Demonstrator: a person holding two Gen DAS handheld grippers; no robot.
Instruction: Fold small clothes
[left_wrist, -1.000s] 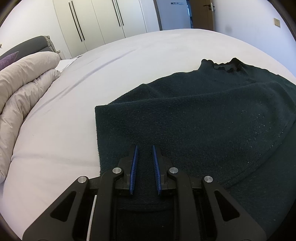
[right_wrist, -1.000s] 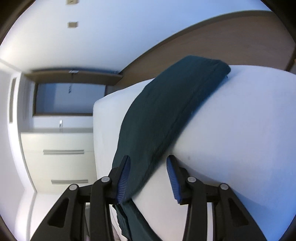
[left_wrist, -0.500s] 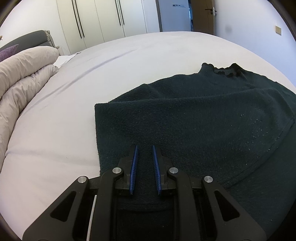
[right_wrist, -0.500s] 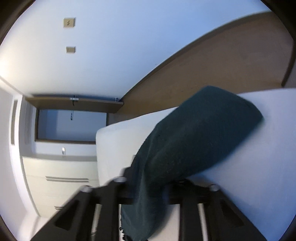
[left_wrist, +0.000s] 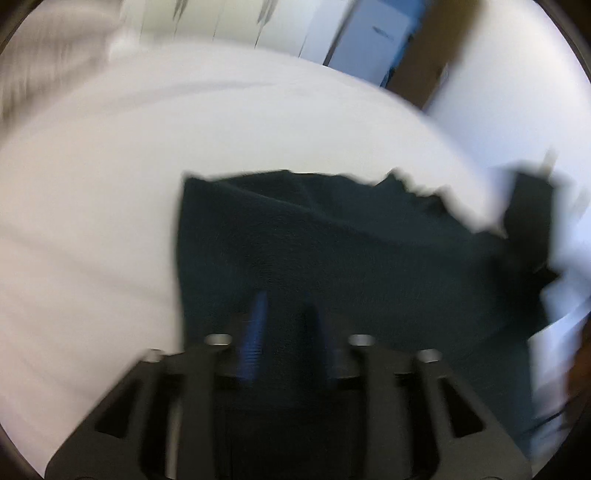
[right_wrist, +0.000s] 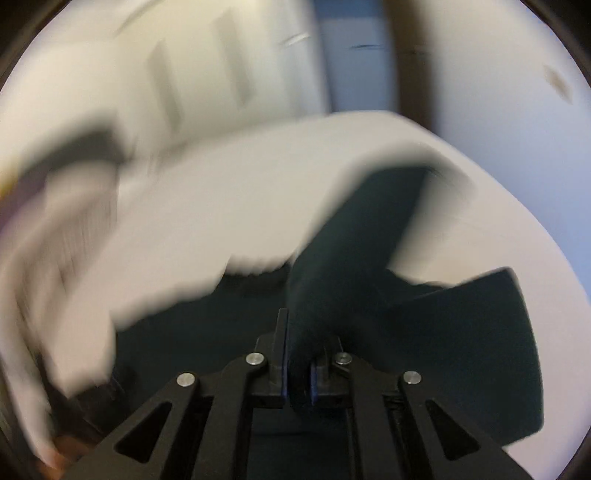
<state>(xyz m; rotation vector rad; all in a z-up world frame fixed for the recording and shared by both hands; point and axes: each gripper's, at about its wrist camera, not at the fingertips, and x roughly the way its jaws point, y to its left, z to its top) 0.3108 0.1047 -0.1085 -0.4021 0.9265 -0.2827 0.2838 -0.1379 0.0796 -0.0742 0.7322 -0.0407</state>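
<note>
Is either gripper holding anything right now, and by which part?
The right gripper is shut on a raised fold of the dark garment; which part is too blurred to tell. The left gripper, jaws opening, hovers over it, gripping nothing.

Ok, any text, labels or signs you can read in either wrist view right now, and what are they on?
Nothing readable.
Pale panel beyond the bed: a small dark mark, too blurred to read.
Wall plate: smeared, no legible text.
Dark garment: no label or print showing.
</note>
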